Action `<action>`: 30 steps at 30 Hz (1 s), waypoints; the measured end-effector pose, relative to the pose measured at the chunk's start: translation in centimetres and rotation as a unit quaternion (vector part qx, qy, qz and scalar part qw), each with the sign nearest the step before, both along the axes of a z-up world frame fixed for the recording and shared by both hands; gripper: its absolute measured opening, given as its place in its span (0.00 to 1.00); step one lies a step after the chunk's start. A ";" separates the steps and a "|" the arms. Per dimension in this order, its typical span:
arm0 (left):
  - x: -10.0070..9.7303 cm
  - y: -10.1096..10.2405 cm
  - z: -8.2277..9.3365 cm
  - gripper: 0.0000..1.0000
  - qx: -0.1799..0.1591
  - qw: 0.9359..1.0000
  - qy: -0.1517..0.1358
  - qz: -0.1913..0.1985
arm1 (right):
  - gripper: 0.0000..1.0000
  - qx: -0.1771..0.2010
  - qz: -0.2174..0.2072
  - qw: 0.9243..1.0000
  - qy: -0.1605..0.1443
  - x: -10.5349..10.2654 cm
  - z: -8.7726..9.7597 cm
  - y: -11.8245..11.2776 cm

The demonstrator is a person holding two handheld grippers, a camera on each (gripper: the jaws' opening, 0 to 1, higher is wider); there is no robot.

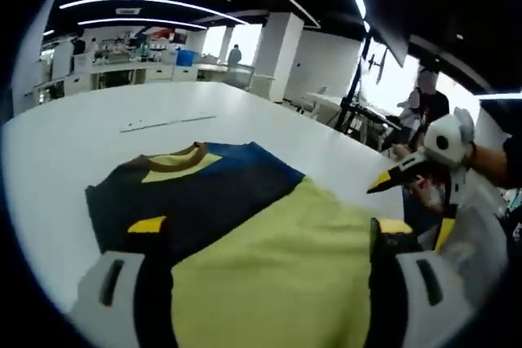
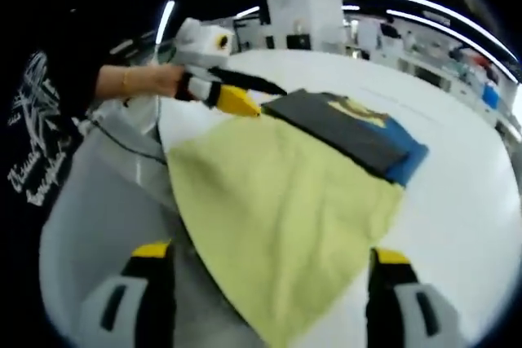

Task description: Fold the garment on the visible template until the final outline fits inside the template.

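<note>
The left tool (image 1: 269, 283) stands with its two jaws wide apart, one on each side of the near part of the garment (image 1: 245, 226), and I cannot tell whether either jaw touches the cloth; it holds nothing between them. The right tool (image 2: 269, 295) is likewise spread wide, its jaws straddling the near corner of the yellow half (image 2: 277, 209) with nothing clamped. In the left gripper view the right tool comes in from the right, its yellow-and-black tips pointing at the far edge of the yellow cloth; in the right gripper view the left tool's yellow tip sits at the far corner where yellow meets the dark half (image 2: 342, 132), though contact is unclear. The garment lies flat on the white counter (image 1: 90, 144), a dark navy part with a brown collar (image 1: 175, 156) and a blue strip (image 2: 412, 160) along one edge, the yellow part nearest the tools. Beyond the collar the counter runs bare and wide, crossed only by a thin strip (image 1: 167, 123) well apart from the cloth. The counter's rounded edge curves close by the yellow hem in the right gripper view. A person's hand (image 2: 151, 81) grips the left tool's handle.
</note>
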State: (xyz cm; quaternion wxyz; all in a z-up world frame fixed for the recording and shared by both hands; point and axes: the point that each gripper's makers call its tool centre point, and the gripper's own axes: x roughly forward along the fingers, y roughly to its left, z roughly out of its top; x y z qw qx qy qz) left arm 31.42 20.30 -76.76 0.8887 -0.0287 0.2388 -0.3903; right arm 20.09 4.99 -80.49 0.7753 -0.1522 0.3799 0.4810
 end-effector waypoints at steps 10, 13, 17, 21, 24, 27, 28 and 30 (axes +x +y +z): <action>-4.5 3.8 0.7 0.99 0.008 1.000 0.003 -0.008 | 0.99 -0.030 0.029 0.999 0.005 -1.4 -0.8 -1.2; -5.8 4.7 0.2 0.98 0.016 1.000 0.008 -0.011 | 0.99 -0.033 0.031 0.999 0.005 -1.7 -1.3 -1.5; -7.4 5.8 -0.8 0.95 0.036 0.999 0.006 -0.007 | 0.92 -0.029 0.034 0.999 0.000 -1.8 -2.1 -1.6; -9.3 6.6 -2.2 0.88 0.056 0.998 0.017 -0.015 | 0.87 -0.013 0.017 1.000 -0.008 -1.5 -2.3 -1.8; -10.7 6.8 -3.0 0.84 0.071 0.997 0.021 -0.027 | 0.81 -0.003 0.011 1.000 -0.019 -1.5 -2.4 -1.7; -11.8 6.9 -3.4 0.78 0.054 0.997 0.036 -0.032 | 0.75 0.002 0.005 1.000 -0.025 -1.3 -2.8 -1.7; -12.1 6.9 -3.6 0.75 0.055 0.997 0.035 -0.036 | 0.73 0.002 0.004 1.000 -0.024 -1.3 -2.9 -1.7; -12.6 6.9 -3.9 0.71 0.069 0.995 0.040 -0.053 | 0.71 0.003 -0.001 1.000 -0.023 -1.3 -3.0 -1.7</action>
